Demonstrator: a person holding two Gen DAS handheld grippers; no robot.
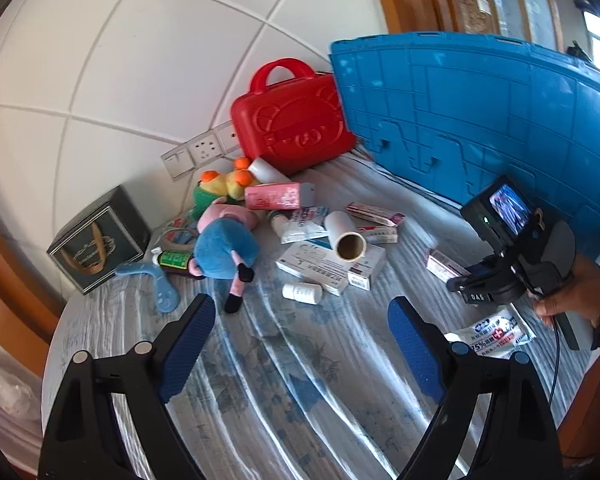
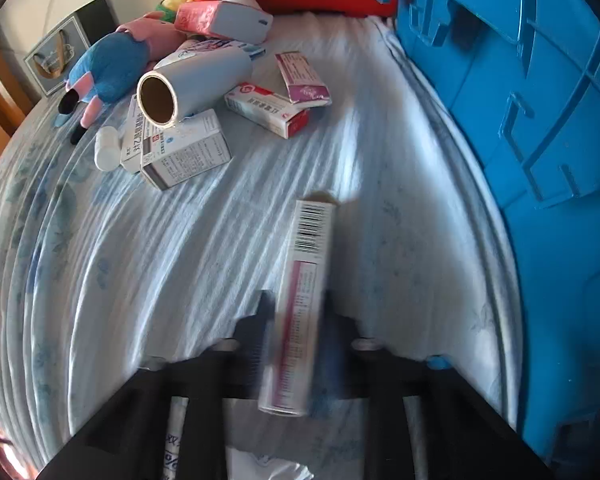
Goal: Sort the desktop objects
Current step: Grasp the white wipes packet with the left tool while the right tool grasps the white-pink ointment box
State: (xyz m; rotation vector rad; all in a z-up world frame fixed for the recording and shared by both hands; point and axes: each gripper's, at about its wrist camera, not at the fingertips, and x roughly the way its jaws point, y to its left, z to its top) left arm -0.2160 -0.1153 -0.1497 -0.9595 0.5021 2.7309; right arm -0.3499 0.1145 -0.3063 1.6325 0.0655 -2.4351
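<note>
The right gripper is pinched on a long narrow white carton with a barcode and a maroon stripe, which lies lengthwise between the black fingers; the picture there is blurred. The carton is near the table's right edge, beside the big blue ribbed plastic crate that stands along that edge. In the left wrist view, a hand grips the right tool's handle above a flat white wipe packet printed with a red cross.

The left gripper is spread wide with nothing between its blue-padded fingers, above bare pale striped tablecloth near the front edge.

The rest lies heaped toward the far side: a white paper roll with a brown cardboard core resting on white medicine boxes, a small white pill bottle on its side, a blue-and-pink plush toy and a red plastic case with a handle against the wall. A dark square box sits at the far left corner.
</note>
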